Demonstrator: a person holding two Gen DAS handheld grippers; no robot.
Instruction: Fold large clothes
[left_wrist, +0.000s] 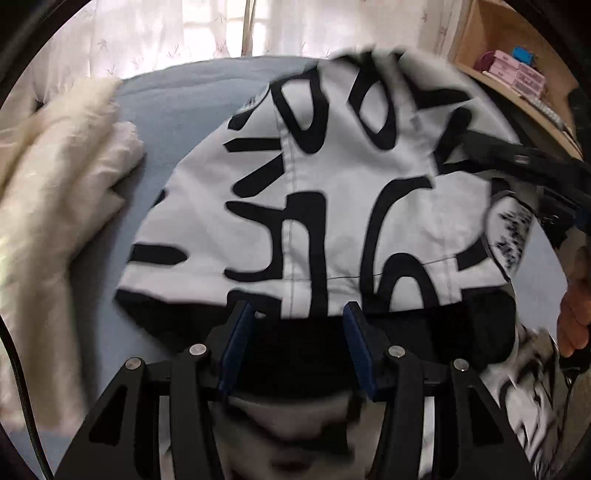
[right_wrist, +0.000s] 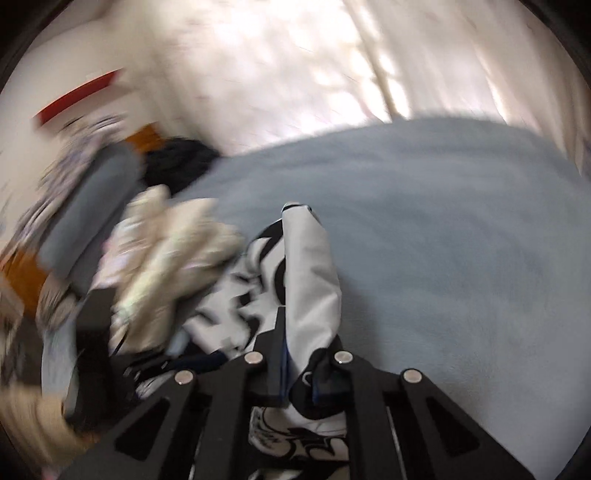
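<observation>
A large white garment with bold black lettering lies spread on a blue-grey bed cover, with a black band along its near edge. My left gripper is open, its blue-padded fingers over that black edge with nothing held. My right gripper is shut on a bunched fold of the same garment, which sticks up between its jaws. The right gripper also shows at the right of the left wrist view. The right wrist view is blurred.
A cream fluffy blanket lies bunched on the bed's left side. Pale curtains hang behind. A wooden shelf with pink boxes stands at the right. In the right wrist view, a pile of clothes lies to the left and bed cover to the right.
</observation>
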